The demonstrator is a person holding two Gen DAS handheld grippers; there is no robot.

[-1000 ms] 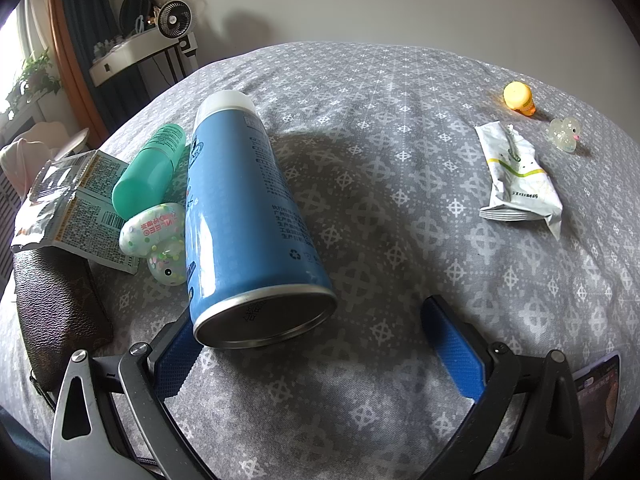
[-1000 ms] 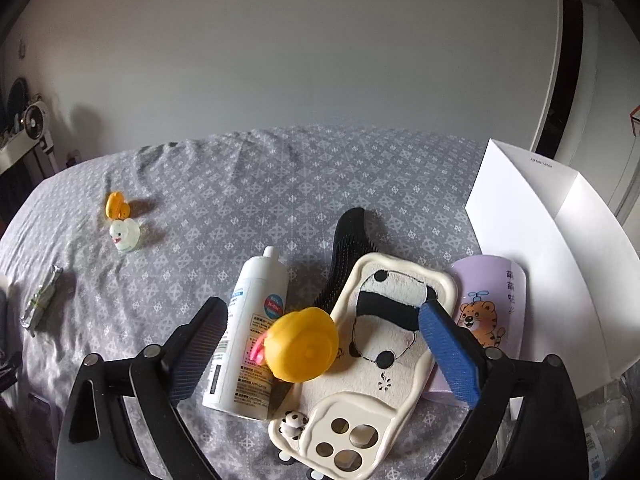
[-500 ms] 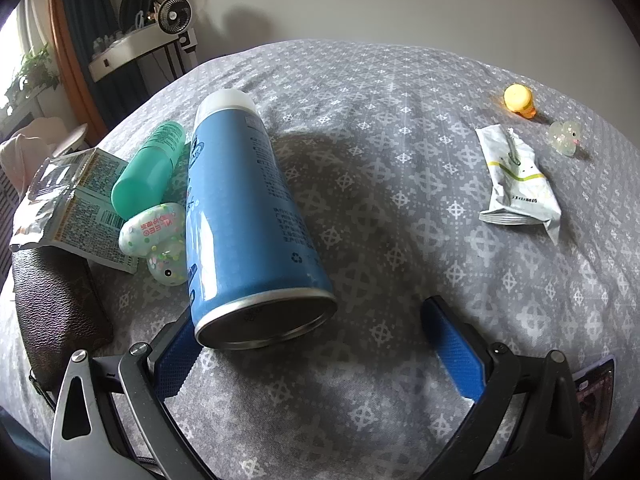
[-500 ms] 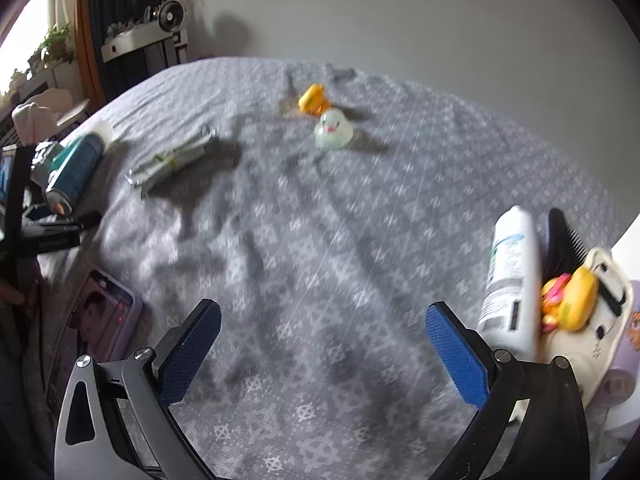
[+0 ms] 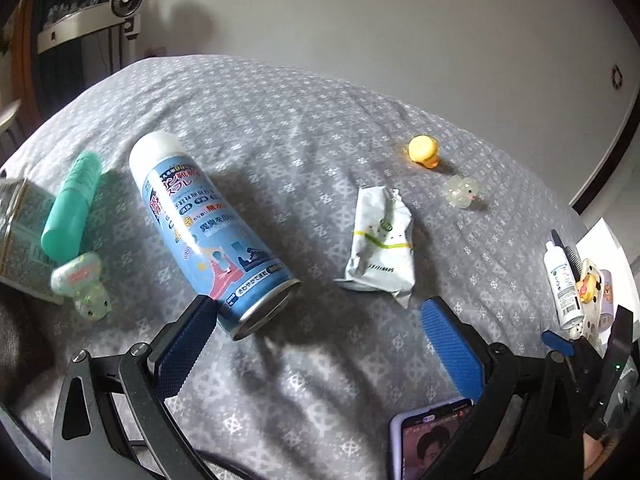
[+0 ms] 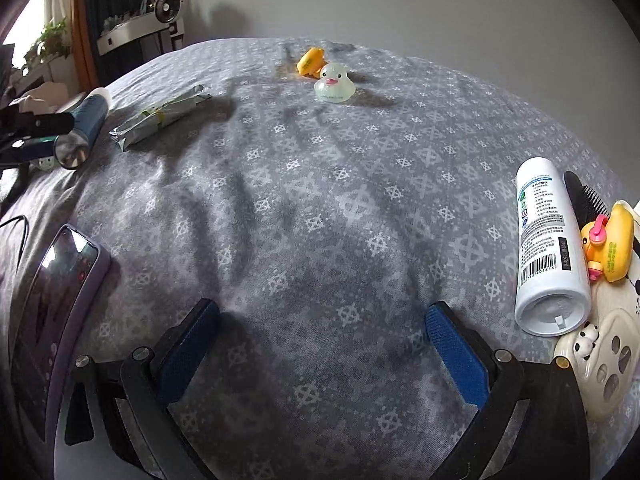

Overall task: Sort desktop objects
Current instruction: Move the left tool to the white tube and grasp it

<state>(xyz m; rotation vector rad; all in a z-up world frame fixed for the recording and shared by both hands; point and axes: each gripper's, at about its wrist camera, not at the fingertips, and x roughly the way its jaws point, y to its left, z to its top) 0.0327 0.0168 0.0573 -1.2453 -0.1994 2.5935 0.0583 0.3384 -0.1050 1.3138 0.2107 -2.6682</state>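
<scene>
My left gripper (image 5: 316,320) is open and empty above the grey cloth; a blue spray can (image 5: 208,232) lies by its left finger and a white packet (image 5: 380,244) ahead of its right finger. A green tube (image 5: 72,208) and two small pale toys (image 5: 80,280) lie left of the can. My right gripper (image 6: 320,328) is open and empty over bare cloth. A clear duck (image 6: 334,84) and a small yellow toy (image 6: 310,62) lie far ahead. A white bottle (image 6: 548,248), black comb (image 6: 586,196), yellow duck (image 6: 610,244) and panda phone case (image 6: 604,364) lie at its right.
A phone (image 6: 60,292) with a lit screen lies at the near left of the right wrist view, and shows in the left wrist view (image 5: 428,440). A foil packet (image 5: 20,232) lies at the far left. A shelf with a fan (image 6: 164,6) stands behind the table.
The left gripper has swung right, so the can now sits at its left finger and the packet ahead. The right gripper has left the duck on the phone case and swung left.
</scene>
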